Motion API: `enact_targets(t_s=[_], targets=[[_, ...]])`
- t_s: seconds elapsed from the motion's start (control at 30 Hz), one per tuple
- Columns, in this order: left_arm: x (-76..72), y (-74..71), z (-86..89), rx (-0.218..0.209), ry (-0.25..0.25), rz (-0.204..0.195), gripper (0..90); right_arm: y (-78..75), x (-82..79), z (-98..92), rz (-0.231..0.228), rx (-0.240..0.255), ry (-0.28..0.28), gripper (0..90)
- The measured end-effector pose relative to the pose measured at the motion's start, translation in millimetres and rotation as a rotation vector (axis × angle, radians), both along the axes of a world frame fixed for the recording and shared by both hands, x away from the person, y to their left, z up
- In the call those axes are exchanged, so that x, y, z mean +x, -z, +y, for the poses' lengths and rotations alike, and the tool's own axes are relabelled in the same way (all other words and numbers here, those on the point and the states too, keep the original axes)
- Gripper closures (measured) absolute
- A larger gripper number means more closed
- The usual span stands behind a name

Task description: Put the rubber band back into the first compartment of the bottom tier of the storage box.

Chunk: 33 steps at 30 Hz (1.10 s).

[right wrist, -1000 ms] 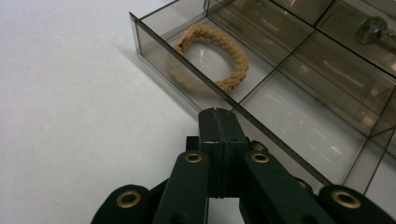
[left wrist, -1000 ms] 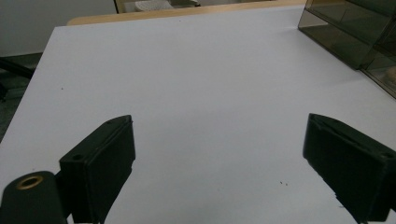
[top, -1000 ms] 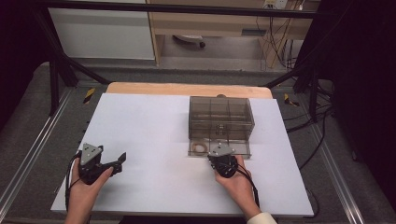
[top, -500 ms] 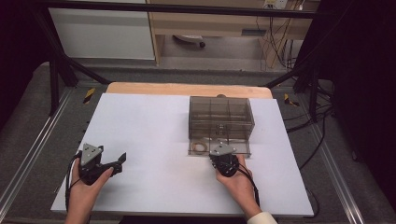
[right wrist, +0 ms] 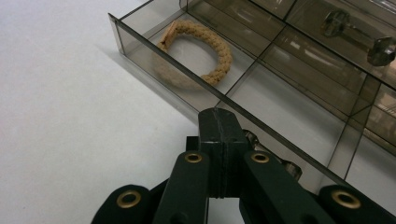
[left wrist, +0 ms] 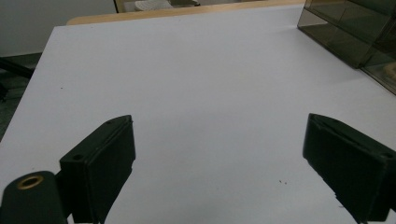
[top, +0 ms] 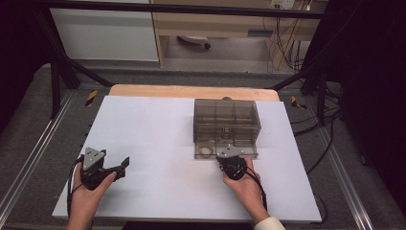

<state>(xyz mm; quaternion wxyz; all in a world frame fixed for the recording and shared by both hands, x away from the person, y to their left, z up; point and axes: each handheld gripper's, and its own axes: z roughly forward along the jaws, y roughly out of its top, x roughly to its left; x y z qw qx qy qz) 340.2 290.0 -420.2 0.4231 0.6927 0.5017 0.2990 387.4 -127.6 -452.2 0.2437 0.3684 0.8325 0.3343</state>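
Right tongs [right wrist: 219, 135] are clenched at the front wall of the pulled-out drawer [top: 225, 152] of the smoked-plastic organizer [top: 226, 120]; whether they pinch a knob there cannot be told. A braided bracelet [right wrist: 201, 51] lies in the drawer's left compartment, ahead-left of the tips. Left tongs [top: 122, 165] are released, idle, well apart on the table [top: 153, 124], so the right hand is nearer.

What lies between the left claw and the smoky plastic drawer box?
Nothing: between the left claw and the drawer box the white table is bare, as the high view shows.
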Motion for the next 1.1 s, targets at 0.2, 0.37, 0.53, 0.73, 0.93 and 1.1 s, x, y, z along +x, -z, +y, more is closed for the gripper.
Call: enact_targets(t_s=[0.2, 0.37, 0.53, 0.73, 0.93, 1.1], targets=[[0.0, 0.0, 0.3, 0.000, -0.002, 0.000, 8.8, 0.4, 3.6, 0.0, 0.002, -0.001, 0.001, 90.0], [-0.2, 0.0, 0.2, 0.001, -0.001, 0.000, 8.8, -0.2, 5.6, 0.1, 0.002, 0.002, 0.007, 90.0], [-0.1, 0.1, 0.5, 0.001, -0.002, 0.000, 8.8, -0.8, 7.8, -0.1, 0.006, 0.001, 0.009, 90.0], [-0.1, 0.0, 0.4, 0.001, -0.002, 0.000, 8.8, -1.2, 9.0, -0.5, 0.007, 0.001, 0.012, 90.0], [-0.1, 0.0, 0.5, 0.001, -0.001, 0.000, 8.8, -1.7, 9.9, -1.0, 0.006, 0.004, 0.018, 90.0], [-0.1, 0.0, 0.5, 0.001, -0.002, 0.000, 8.8, -2.1, 10.7, -1.8, 0.009, 0.006, 0.022, 90.0]])
